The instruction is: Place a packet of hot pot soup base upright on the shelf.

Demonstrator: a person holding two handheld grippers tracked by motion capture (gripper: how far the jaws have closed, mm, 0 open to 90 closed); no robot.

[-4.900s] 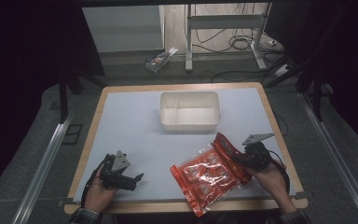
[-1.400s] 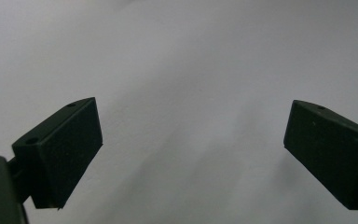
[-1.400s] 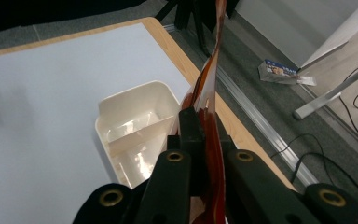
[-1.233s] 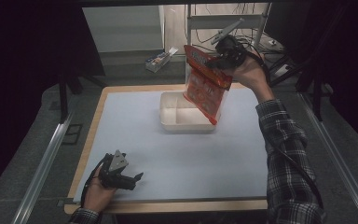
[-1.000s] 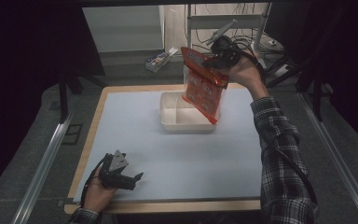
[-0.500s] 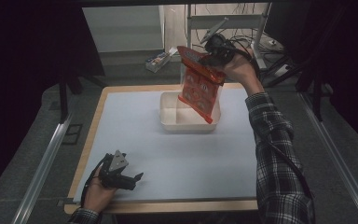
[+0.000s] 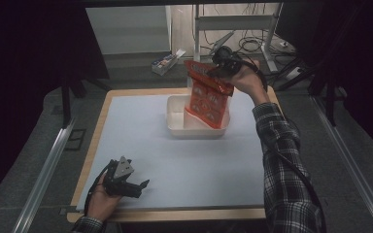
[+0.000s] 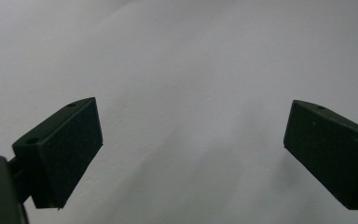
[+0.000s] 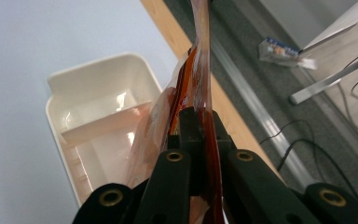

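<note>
A red-orange plastic snack bag (image 7: 208, 99) hangs upright over the white bin (image 7: 176, 121), its lower edge down inside the bin's right side. My right gripper (image 7: 215, 72) is shut on the bag's top edge, high above the far side of the table. In the right gripper view the bag (image 9: 193, 79) is pinched between the black jaws, with the bin (image 9: 70, 79) and its inner divider below. My left gripper (image 7: 141, 187) rests on the table near the front left corner. Its two black pads (image 8: 65, 151) stand wide apart over the bare white surface.
The white tabletop (image 7: 141, 136) has a wooden rim (image 7: 94, 145). Beyond the far edge lies grey floor with a small box (image 7: 167, 60), metal table legs (image 7: 196, 24) and cables (image 7: 252, 46). A metal rail (image 7: 48, 165) runs along the left side.
The right gripper lifted the bag off the front right of the table and carried it to the bin. Over the last second the bag has come down into the bin. The left gripper stayed put.
</note>
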